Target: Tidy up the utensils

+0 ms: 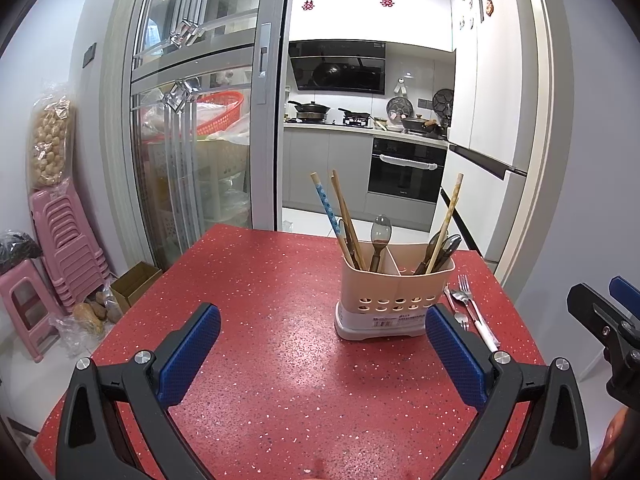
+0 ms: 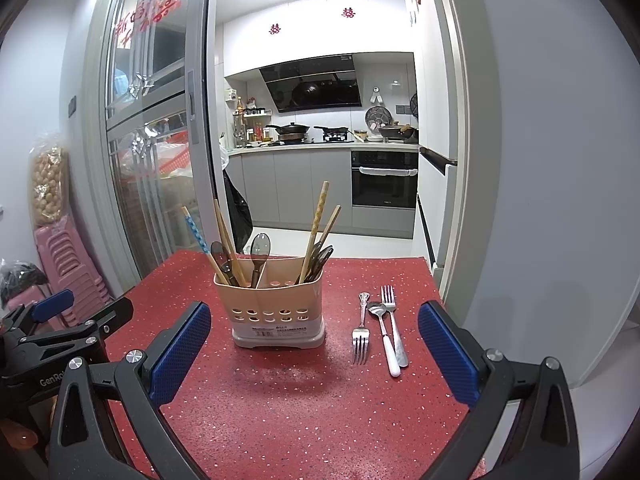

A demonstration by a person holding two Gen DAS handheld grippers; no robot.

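Note:
A beige two-compartment utensil holder (image 1: 394,296) (image 2: 278,308) stands on the red speckled table (image 1: 260,320) (image 2: 304,408), with chopsticks and dark spoons upright in it. To its right lie a fork with tines toward me (image 2: 361,332), a white-handled spoon (image 2: 385,336) and a second fork (image 2: 394,324); they also show in the left wrist view (image 1: 472,312). My left gripper (image 1: 322,356) is open and empty, short of the holder. My right gripper (image 2: 314,354) is open and empty, short of the holder and cutlery. Each gripper shows at the edge of the other's view.
The table's right edge lies just beyond the cutlery, its far edge behind the holder. Stacked pink stools (image 1: 60,248), bags and a cardboard box (image 1: 134,284) sit on the floor to the left. A glass sliding door (image 1: 192,120) and the kitchen lie beyond.

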